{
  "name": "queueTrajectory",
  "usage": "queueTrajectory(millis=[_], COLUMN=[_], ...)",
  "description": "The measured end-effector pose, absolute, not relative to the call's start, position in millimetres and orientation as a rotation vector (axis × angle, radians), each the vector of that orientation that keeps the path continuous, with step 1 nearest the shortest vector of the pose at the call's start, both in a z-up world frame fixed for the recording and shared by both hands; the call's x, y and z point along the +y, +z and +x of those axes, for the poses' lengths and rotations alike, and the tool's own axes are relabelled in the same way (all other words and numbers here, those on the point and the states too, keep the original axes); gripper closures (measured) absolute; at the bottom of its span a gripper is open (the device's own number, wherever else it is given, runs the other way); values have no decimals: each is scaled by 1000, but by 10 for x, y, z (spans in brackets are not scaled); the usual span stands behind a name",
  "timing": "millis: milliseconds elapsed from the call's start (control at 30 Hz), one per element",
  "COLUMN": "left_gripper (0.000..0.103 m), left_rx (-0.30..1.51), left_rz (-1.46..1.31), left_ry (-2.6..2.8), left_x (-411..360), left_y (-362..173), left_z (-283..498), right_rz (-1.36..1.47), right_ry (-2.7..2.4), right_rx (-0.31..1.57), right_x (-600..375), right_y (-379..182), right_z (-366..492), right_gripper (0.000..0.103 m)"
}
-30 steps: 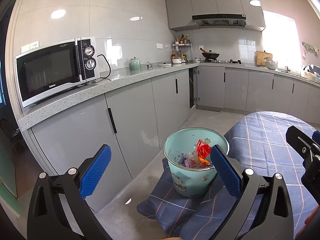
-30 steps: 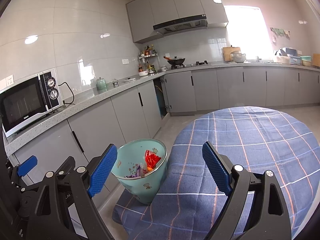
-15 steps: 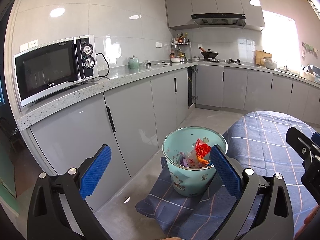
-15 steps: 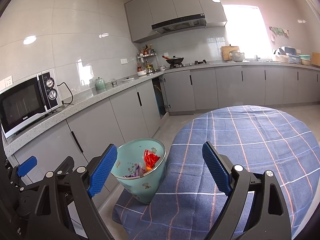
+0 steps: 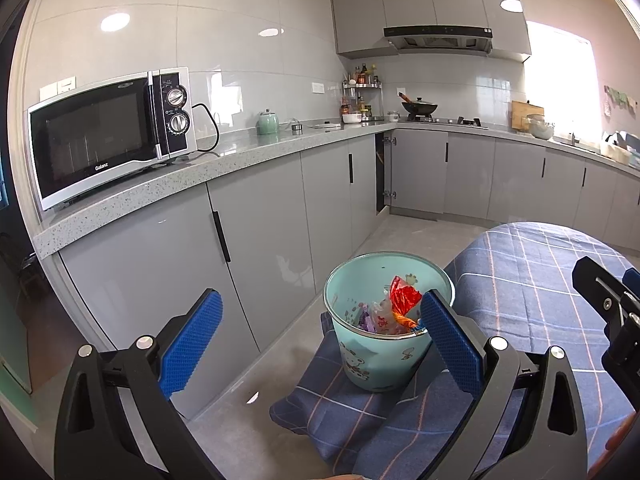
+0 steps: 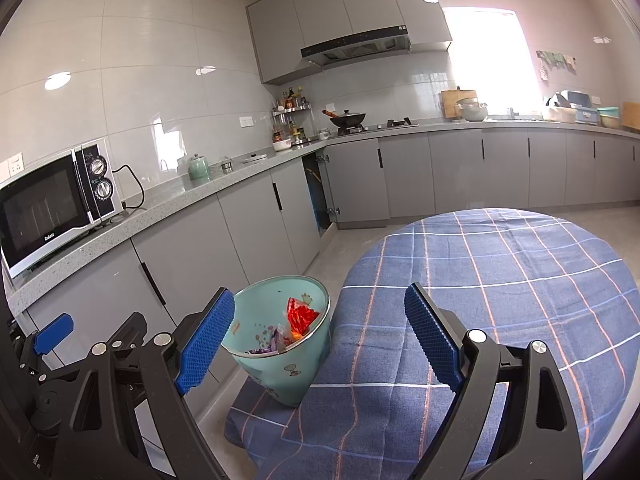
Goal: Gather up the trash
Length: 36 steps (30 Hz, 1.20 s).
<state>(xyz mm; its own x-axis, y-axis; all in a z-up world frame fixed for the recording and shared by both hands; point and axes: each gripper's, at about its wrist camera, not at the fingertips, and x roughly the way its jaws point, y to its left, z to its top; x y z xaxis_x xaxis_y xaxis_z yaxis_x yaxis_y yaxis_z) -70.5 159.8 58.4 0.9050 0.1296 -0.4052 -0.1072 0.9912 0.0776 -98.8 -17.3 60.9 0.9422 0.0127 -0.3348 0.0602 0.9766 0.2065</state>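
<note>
A mint-green trash bin [image 5: 374,356] with cartoon prints stands on the hanging edge of a blue plaid tablecloth [image 5: 532,276]; it also shows in the right wrist view [image 6: 286,372]. Inside it lie a red wrapper [image 5: 404,298] and other wrappers [image 5: 376,320]; the red wrapper shows in the right wrist view too [image 6: 300,316]. My left gripper [image 5: 318,330] is open and empty, above and short of the bin. My right gripper [image 6: 320,330] is open and empty, beside the bin over the cloth [image 6: 500,280].
A grey countertop [image 5: 200,168] with a microwave [image 5: 108,132] runs along the left, with grey cabinets [image 5: 256,240] below. A wok [image 6: 346,117] sits on the stove at the back. Grey floor [image 5: 256,392] lies between cabinets and table.
Both grippers have drifted slightly; the view shifts a little and the bin sits slightly lower-left in the left wrist view. Both stay open and empty.
</note>
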Motion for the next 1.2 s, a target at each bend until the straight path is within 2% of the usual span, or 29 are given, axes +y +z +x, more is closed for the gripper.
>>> queueTrajectory(millis=[467,1200], left_gripper=[5,5], left_rx=[364,497], left_rz=[70,61], left_ry=[132,103], left_x=[1568,1558], left_y=[640,489], left_z=[-757,-573], right_rz=[217,221], right_ry=[-32,-44], right_rx=[341,375], right_x=[-168,-167], right_y=[585,540], right_z=[-993,-919], right_gripper=[17,17])
